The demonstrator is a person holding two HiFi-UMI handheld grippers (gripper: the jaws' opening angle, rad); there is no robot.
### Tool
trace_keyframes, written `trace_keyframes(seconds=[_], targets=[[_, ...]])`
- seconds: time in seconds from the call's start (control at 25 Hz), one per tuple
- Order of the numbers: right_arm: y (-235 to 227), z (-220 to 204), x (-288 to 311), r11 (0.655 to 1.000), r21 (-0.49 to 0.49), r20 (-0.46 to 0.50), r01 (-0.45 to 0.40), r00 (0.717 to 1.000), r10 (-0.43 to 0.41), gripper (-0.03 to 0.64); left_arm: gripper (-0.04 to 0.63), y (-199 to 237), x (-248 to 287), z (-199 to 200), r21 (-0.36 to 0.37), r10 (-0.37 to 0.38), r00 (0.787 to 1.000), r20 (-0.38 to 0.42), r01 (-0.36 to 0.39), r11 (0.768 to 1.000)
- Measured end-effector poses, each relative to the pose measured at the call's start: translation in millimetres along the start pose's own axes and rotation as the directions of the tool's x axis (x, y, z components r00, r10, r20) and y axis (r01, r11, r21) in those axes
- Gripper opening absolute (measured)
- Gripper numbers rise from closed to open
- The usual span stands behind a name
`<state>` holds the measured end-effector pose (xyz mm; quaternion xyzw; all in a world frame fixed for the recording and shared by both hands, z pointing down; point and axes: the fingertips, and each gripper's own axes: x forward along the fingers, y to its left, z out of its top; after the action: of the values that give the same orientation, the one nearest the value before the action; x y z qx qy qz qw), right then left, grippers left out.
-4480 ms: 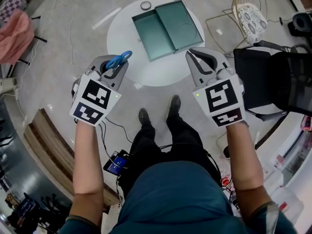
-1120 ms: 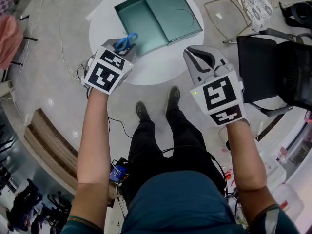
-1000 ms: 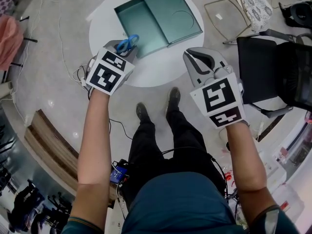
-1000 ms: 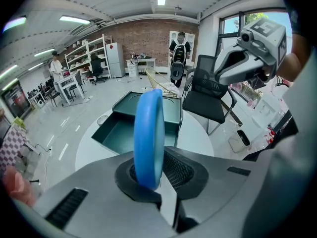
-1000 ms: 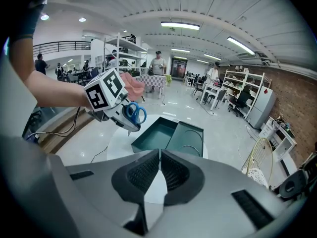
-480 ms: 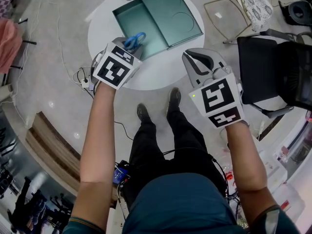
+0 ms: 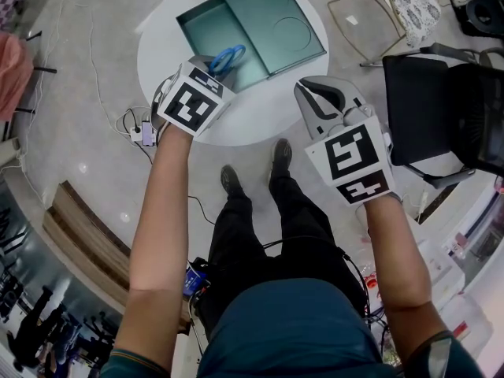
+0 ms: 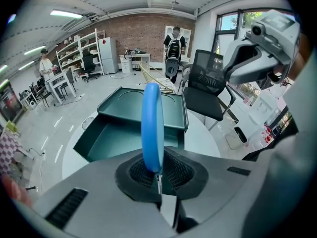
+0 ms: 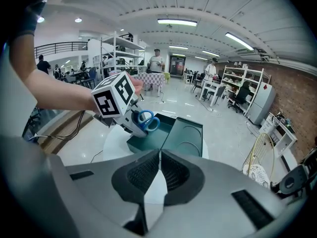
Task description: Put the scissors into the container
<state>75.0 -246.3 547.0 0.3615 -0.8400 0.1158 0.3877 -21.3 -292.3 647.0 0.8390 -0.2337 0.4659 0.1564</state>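
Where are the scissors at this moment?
In the head view, left of centre, the scissors are clamped in the left gripper, with their blue handles over the near end of the open green container on the round white table.

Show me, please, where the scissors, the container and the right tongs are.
scissors (image 8: 151, 123): left gripper view, on the blue handle loop.
container (image 7: 206, 36): head view, on the bare floor of its open half.
right tongs (image 9: 159, 155): right gripper view, where the closed tips meet.

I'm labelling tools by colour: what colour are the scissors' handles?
Blue. The scissors show best in the left gripper view.
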Motion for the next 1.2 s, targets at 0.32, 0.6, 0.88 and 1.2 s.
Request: trace_keyframes(seconds=[0.32,0.6,0.88,1.2], targets=[[-7,-6,0,1.000,0.009,-0.006,0.008,1.000,-0.008,0.040,0.028,1,13,4,0.007,0.006,1.000,0.003,-0.006,1.000],[-7,-8,1,1.000,0.014,-0.010,0.010,1.000,-0.010,0.040,0.028,2,15,4,0.008,0.014,1.000,0.020,-0.014,1.000],[-4,-6,-2,1.000,0.012,-0.007,0.013,1.000,-0.013,0.040,0.028,1,7,5,0.003,0.016,1.000,0.022,-0.016,1.000],[-2,-8,-9,1.000,0.010,-0.003,0.014,1.000,-0.014,0.040,0.055,1,-2,16,0.013,0.041,0.998,0.045,-0.042,0.999]])
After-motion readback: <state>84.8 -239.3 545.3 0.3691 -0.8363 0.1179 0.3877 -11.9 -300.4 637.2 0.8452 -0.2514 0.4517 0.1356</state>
